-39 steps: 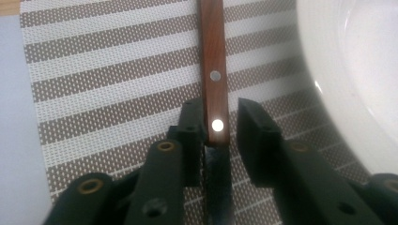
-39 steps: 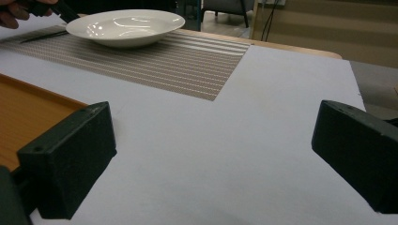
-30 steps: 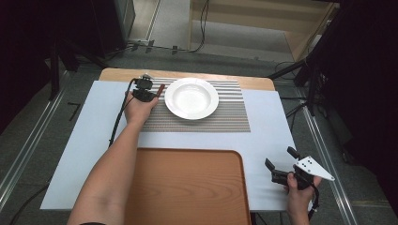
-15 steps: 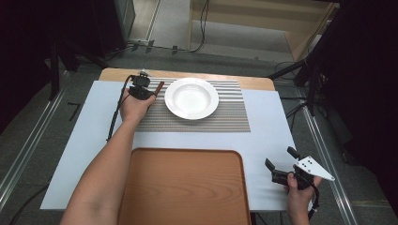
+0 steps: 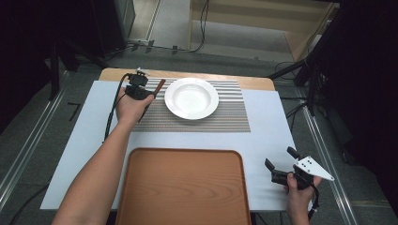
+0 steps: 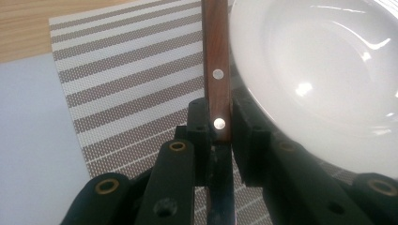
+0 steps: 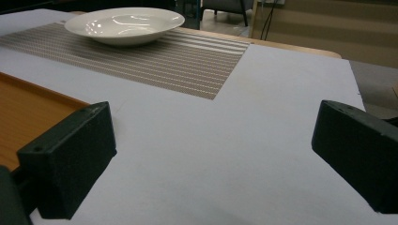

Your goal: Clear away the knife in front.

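My left gripper (image 5: 148,93) is shut on a wooden-handled knife (image 5: 158,86), held a little above the left part of the striped placemat (image 5: 225,117). In the left gripper view its pads clamp the riveted handle (image 6: 217,70), which points away along the rim of the white plate (image 6: 324,70). The metal blade runs back under the jaws. The plate (image 5: 191,97) sits at the middle of the placemat. My right gripper (image 5: 280,158) rests open near the table's front right corner, with nothing between its jaws (image 7: 213,154).
A large wooden tray (image 5: 183,187) lies at the front centre of the white table cover, and its edge (image 7: 23,108) is left of the right gripper. The plate (image 7: 124,23) and placemat (image 7: 164,61) lie far ahead. Dark floor and cables surround the table.
The left hand has lifted slightly and drifted toward the far left with the knife still gripped. The right hand has stayed put.
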A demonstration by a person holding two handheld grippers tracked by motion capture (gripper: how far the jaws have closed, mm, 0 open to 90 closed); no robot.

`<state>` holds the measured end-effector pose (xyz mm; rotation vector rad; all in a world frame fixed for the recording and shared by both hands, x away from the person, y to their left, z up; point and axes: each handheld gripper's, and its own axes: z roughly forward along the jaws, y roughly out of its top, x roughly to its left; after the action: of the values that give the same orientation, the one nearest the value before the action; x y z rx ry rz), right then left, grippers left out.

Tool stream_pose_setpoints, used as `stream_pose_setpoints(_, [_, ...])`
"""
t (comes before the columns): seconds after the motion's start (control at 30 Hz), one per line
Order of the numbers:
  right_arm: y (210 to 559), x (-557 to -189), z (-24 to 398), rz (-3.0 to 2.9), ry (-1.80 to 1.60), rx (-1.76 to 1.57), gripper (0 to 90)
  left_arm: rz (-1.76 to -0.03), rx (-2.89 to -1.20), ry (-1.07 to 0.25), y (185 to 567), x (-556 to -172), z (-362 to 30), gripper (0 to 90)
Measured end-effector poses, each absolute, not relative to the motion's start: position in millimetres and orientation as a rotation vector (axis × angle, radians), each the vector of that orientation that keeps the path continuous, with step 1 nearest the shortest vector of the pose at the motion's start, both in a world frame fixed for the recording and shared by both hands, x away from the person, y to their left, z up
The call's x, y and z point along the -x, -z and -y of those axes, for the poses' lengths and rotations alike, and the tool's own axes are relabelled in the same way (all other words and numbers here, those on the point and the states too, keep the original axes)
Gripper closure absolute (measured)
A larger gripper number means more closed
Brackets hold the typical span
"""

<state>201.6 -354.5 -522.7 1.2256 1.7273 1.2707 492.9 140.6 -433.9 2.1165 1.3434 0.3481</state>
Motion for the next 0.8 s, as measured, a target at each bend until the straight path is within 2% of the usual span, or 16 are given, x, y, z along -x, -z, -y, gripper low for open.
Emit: stream_pose_setpoints(0.8, [523,-201,354,-1.73,-1.265,-1.224,0.0,-1.254,-2.113,-0.354,424,-436,-152,76.6])
